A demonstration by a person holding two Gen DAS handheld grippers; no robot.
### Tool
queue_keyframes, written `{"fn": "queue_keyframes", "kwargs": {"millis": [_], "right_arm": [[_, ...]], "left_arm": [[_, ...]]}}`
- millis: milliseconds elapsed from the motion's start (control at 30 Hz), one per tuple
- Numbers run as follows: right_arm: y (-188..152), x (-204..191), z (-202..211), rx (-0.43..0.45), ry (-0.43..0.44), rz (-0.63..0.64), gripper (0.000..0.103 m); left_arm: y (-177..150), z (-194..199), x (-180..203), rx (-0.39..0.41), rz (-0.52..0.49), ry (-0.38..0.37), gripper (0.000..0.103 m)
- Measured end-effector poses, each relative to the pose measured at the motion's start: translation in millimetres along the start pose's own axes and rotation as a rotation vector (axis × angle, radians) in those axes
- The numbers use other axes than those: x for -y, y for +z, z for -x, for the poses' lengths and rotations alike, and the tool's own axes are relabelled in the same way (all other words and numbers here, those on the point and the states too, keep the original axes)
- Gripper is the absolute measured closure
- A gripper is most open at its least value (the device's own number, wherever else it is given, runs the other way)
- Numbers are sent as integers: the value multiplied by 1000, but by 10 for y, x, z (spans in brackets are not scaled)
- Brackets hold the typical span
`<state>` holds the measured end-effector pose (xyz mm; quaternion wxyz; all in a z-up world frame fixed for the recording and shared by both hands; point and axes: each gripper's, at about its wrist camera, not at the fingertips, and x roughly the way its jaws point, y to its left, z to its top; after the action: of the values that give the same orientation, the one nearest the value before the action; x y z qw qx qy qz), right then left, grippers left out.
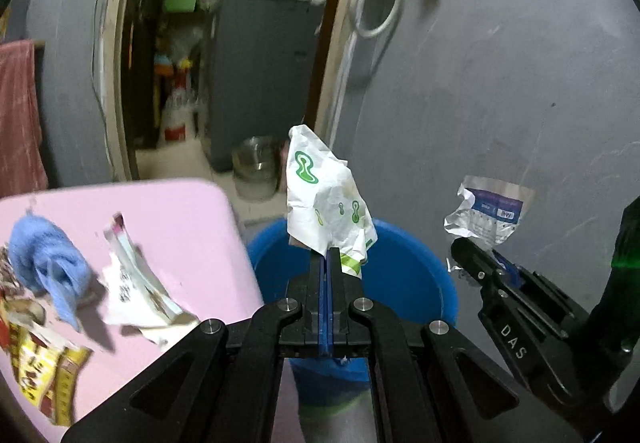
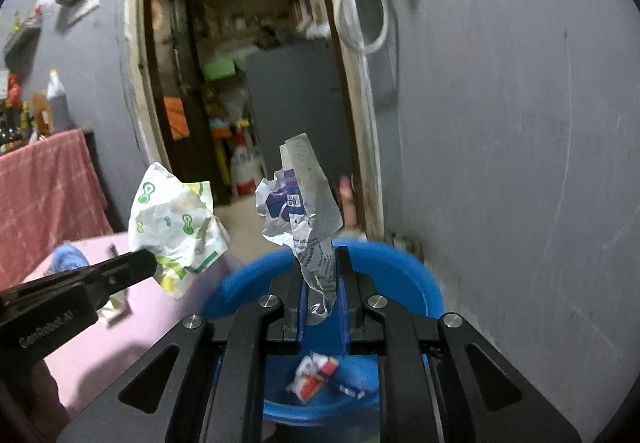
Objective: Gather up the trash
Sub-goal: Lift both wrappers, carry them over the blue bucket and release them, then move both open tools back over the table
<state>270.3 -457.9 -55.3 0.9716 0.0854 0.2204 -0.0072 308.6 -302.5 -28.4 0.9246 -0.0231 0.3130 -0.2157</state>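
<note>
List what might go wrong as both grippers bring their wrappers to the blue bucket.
1. The left gripper pinches the green-printed wrapper only by its lower edge; it may slip out and miss the blue bucket.
2. The right gripper with the purple wrapper is close beside; they might collide.
3. Light paper may drift onto the pink table.

A: What do the tools look like?
B: The left tool is matte black, with blue pads along its fingers and round silver screws at the linkage joints.
A: And the other?
B: The right tool matches it. White lettering marks each tool's black side.
</note>
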Motion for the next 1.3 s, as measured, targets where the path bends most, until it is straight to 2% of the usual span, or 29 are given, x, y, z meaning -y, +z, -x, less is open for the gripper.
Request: {"fn": "queue_keyframes", "kwargs": {"millis": [133, 467, 567, 667, 800, 967, 1100, 1167, 1233, 1300], "right_arm": [[-77, 61, -145, -82, -5, -18, 92], [-124, 86, -321, -171, -3, -34, 89], [-123, 94, -389, -195, 2, -43, 74], [-117, 94, -420, -205, 7, -47, 73], [-98, 84, -416, -204, 8, -50, 70], [-58, 82, -312, -152, 9, -61, 57], [27, 13, -138, -83, 18, -62, 51], [65, -41, -11, -41, 20, -55, 47], [119, -105, 130, 6, 23, -51, 32], [156, -180, 287, 54, 29, -44, 28]], "left_arm": [[-43, -166, -15, -68, 10, 13, 103], [-149, -431, -92, -173, 36, 13, 103], [-152, -478, -81, -209, 29, 22, 103], [-186, -481, -77, -217, 27, 22, 103], [-213, -432, -100, -195, 36, 10, 100], [-198, -209, -199, -117, 71, -3, 75], [-130, 47, -334, -54, 97, 2, 74], [-94, 187, -395, -19, 100, 14, 67], [-72, 379, -481, 30, 100, 24, 61], [-47, 558, -548, 71, 97, 39, 56]]}}
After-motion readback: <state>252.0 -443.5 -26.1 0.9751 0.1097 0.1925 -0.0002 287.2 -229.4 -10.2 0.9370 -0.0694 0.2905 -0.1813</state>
